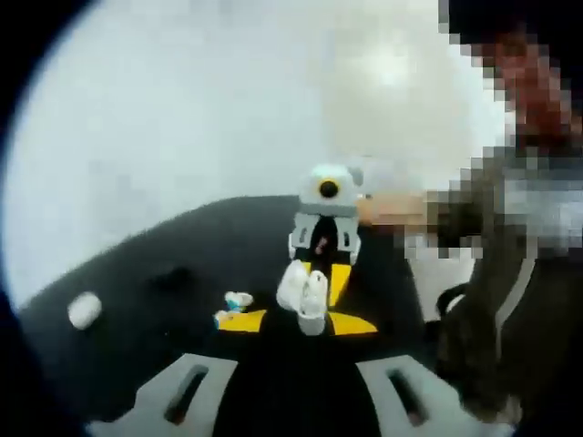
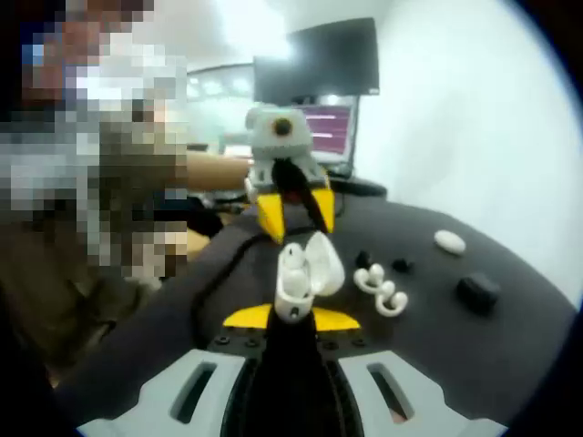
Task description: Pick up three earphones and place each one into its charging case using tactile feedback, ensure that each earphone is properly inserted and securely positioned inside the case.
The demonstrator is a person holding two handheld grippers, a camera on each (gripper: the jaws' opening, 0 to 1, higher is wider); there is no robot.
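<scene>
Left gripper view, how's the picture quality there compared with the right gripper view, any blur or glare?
Left gripper view: soft and hazy overall, a bright glare patch on the pale wall, and the open white charging case has smeared edges. Right gripper view: somewhat sharper on the case and the loose earphones; the monitor behind is blurred, with washed-out light above it.

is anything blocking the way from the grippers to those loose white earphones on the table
Nothing visible does. The white earphones lie on bare black table just right of the open case held between both grippers; the dark bits nearby sit off to the side.
</scene>
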